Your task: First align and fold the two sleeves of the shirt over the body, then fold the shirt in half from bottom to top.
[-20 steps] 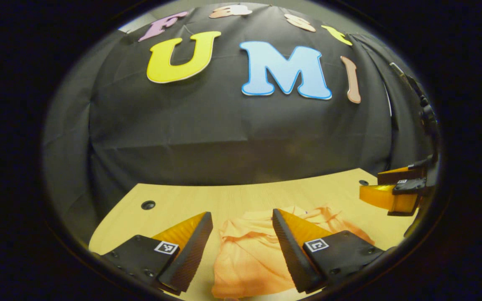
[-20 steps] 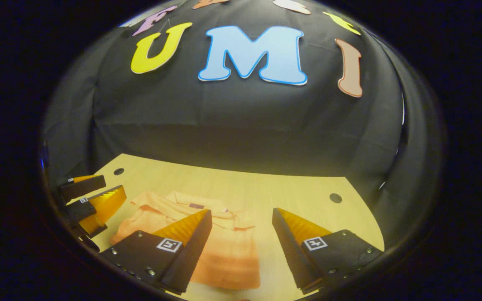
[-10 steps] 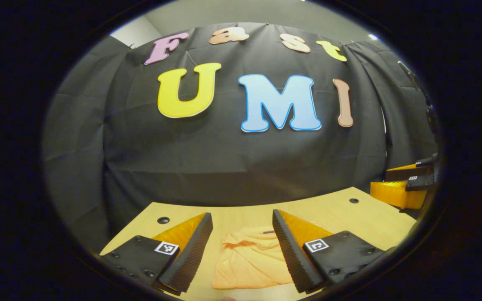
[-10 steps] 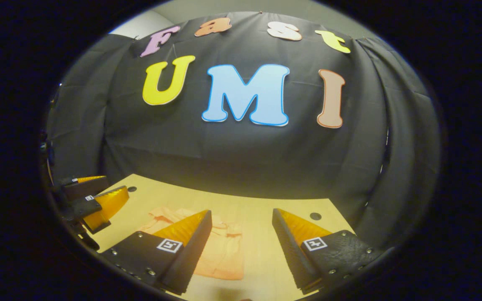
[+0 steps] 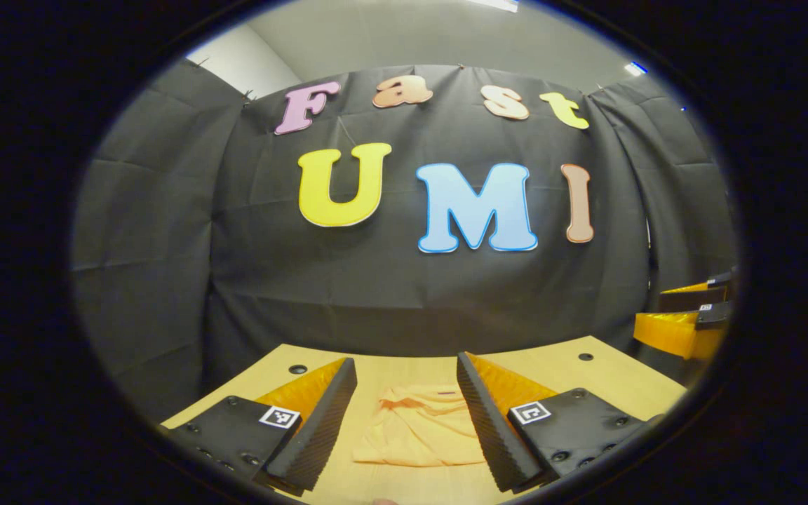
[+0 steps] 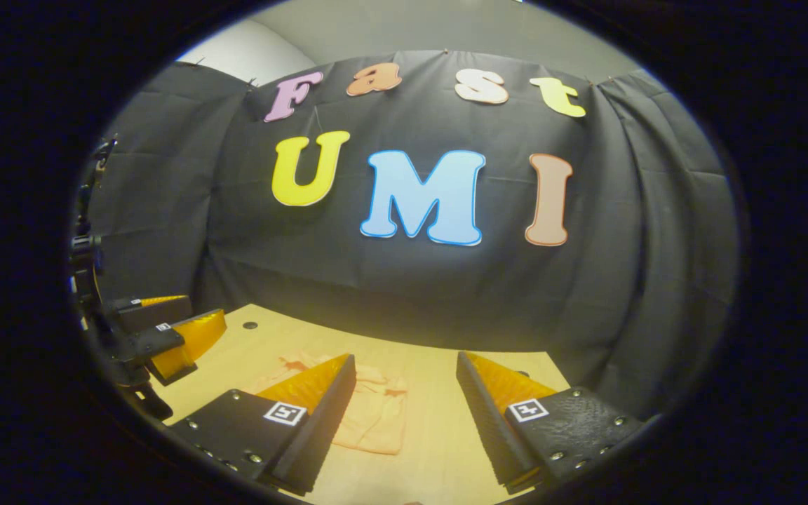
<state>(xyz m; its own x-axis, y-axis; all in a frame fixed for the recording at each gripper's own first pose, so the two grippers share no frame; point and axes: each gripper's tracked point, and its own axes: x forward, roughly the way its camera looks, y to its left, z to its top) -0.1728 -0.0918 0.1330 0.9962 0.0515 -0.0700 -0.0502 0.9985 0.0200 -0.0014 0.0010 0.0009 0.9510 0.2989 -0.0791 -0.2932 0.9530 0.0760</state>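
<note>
Both claws are empty with jaws spread wide: left gripper and right gripper hang above the table, clear of the cloth. The shirt lies flat on the wood near the front edge, collar toward the wall. It looks like a compact folded bundle, so I'd guess the job is about done. If anything's left, I'd come down low, check the top edge lines up with the collar, and press out wrinkles instead of re-grabbing.
</note>
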